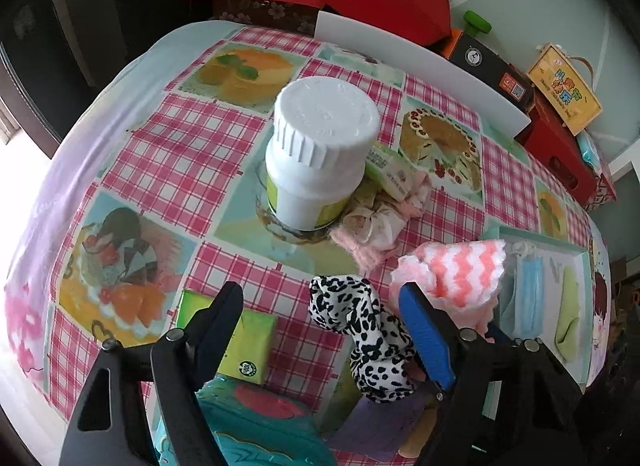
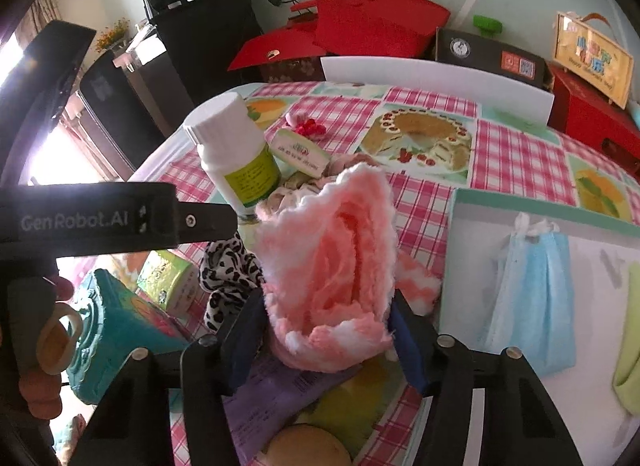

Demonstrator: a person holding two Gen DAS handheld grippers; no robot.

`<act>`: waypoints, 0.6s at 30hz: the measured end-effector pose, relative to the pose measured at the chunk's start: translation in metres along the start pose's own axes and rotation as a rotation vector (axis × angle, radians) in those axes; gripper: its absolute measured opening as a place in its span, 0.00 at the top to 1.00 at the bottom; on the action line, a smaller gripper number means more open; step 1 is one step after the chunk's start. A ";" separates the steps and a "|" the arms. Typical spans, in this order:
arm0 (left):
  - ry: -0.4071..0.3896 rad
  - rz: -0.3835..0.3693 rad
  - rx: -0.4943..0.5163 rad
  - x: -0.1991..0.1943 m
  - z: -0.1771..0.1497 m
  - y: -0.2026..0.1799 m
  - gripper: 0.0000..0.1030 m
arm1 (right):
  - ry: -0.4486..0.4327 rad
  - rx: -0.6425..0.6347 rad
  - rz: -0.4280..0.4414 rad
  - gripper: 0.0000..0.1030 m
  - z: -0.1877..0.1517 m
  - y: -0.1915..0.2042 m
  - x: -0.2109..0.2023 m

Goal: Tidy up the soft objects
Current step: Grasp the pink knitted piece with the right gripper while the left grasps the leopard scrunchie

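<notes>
My right gripper (image 2: 326, 318) is shut on a fluffy pink-and-white cloth (image 2: 332, 266) and holds it up above the table, left of the white tray (image 2: 460, 266). The same cloth shows in the left wrist view (image 1: 452, 274). My left gripper (image 1: 320, 306) is open and empty, its jaws standing wide apart, with a black-and-white leopard-print cloth (image 1: 368, 330) lying between them, nearer the right finger. That cloth also shows in the right wrist view (image 2: 228, 270). A crumpled beige-pink cloth (image 1: 376, 225) lies beside the white bottle (image 1: 320, 161).
The tray (image 1: 576, 258) holds a blue face mask (image 2: 532, 298) and a green cloth (image 2: 630, 346). A green box (image 1: 240, 338), a teal box (image 2: 116, 330), a purple packet (image 2: 276, 394) and a small green-white box (image 2: 300, 151) lie on the checked tablecloth. Red boxes stand behind.
</notes>
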State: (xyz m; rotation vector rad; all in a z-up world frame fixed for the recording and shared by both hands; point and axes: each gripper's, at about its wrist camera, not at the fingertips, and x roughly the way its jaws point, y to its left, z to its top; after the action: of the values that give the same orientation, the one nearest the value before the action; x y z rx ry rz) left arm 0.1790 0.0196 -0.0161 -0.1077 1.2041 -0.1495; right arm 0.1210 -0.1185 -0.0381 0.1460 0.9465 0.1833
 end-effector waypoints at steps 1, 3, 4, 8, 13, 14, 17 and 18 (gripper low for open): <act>0.003 -0.004 0.006 0.001 0.000 -0.001 0.28 | 0.003 0.003 0.004 0.47 0.000 0.000 0.001; 0.018 -0.011 0.023 0.005 -0.001 -0.006 0.33 | 0.006 0.007 0.009 0.48 -0.001 -0.001 0.002; 0.027 -0.014 0.031 0.008 -0.001 -0.008 0.33 | 0.007 0.011 0.014 0.48 -0.001 -0.002 0.003; 0.055 -0.022 0.052 0.016 -0.003 -0.014 0.46 | 0.011 0.028 0.025 0.57 -0.001 -0.005 0.004; 0.074 -0.019 0.068 0.022 -0.004 -0.019 0.57 | 0.019 0.041 0.037 0.63 -0.002 -0.006 0.006; 0.075 -0.017 0.071 0.023 -0.005 -0.020 0.57 | 0.020 0.042 0.038 0.63 -0.002 -0.006 0.006; 0.078 -0.011 0.088 0.025 -0.006 -0.023 0.58 | 0.026 0.050 0.046 0.63 -0.004 -0.006 0.008; 0.079 -0.012 0.091 0.026 -0.006 -0.024 0.58 | 0.028 0.054 0.047 0.63 -0.004 -0.007 0.009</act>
State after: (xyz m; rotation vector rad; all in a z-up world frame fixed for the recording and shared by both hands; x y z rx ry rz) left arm 0.1811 -0.0081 -0.0383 -0.0293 1.2738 -0.2204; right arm 0.1229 -0.1231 -0.0489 0.2157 0.9770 0.2038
